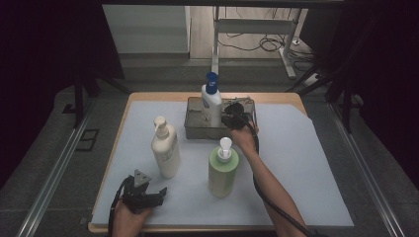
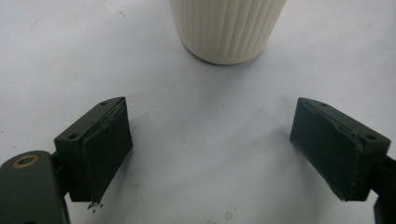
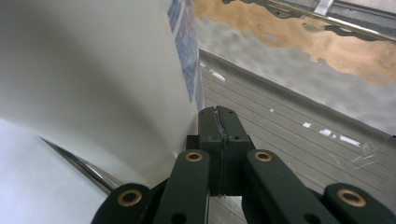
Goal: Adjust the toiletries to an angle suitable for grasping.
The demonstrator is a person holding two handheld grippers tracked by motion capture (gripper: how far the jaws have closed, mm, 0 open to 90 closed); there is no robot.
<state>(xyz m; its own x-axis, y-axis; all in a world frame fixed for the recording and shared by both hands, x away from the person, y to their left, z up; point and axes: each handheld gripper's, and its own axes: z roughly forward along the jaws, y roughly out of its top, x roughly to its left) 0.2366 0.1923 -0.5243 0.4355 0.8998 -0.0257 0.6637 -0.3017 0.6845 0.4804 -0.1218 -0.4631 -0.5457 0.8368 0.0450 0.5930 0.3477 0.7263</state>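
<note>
The right gripper (image 1: 236,114), jaws pressed together on nothing, sits at three o'clock of the white blue-capped pump bottle (image 1: 211,104), likely steadying it in the grey metal tray (image 1: 193,129). The left gripper (image 1: 148,193), jaws spread and empty, waits at six o'clock of the cream ribbed pump bottle (image 1: 165,148).

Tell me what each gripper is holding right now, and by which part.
Nothing is held. The right gripper is shut empty beside the blue-capped bottle in the metal tray; the left gripper is open, short of the cream bottle.

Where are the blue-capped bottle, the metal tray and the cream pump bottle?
blue-capped bottle (image 1: 211,104): high view, on its white body.
metal tray (image 1: 193,132): high view, on its near wall.
cream pump bottle (image 1: 166,150): high view, on its body.
</note>
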